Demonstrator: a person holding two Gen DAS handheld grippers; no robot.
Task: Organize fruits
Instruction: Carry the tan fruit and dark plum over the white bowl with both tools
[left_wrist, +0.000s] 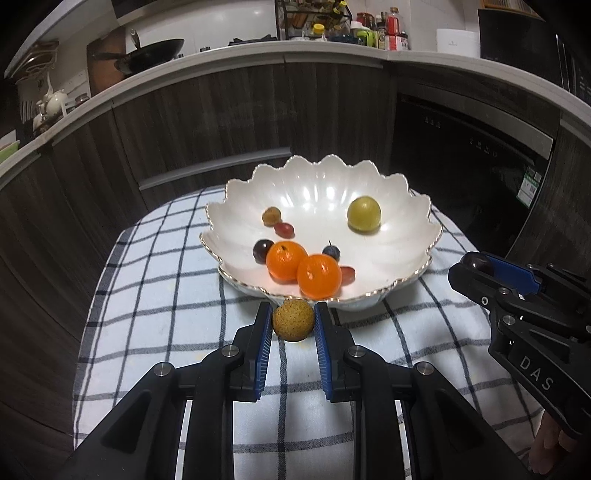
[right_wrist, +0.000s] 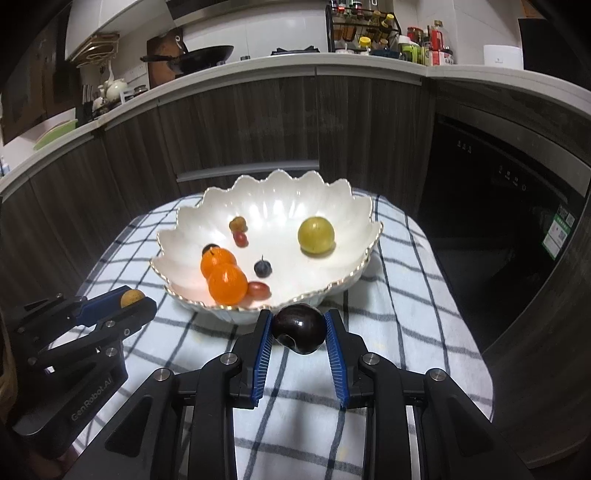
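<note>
Side by side, left gripper (left_wrist: 293, 320) fingers clamp a speckled brown longan (left_wrist: 293, 319) — right gripper (right_wrist: 297, 328) fingers clamp a dark plum (right_wrist: 298, 328) — before a scalloped white bowl (left_wrist: 399, 266).

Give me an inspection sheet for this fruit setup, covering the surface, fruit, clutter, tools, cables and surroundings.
Surface: checked cloth covers the table, bowl on it.
Job's things: white scalloped bowl holds two oranges, a green fruit and several small dark and red fruits.
Clutter: nothing seen on the cloth.
Grippers: left tool shut on a speckled tan fruit; right tool shut on a dark plum; both just short of the bowl's near rim.
Cables: nothing seen.
Surroundings: dark wood cabinets, counter with a wok and bottles, black appliance at right.
</note>
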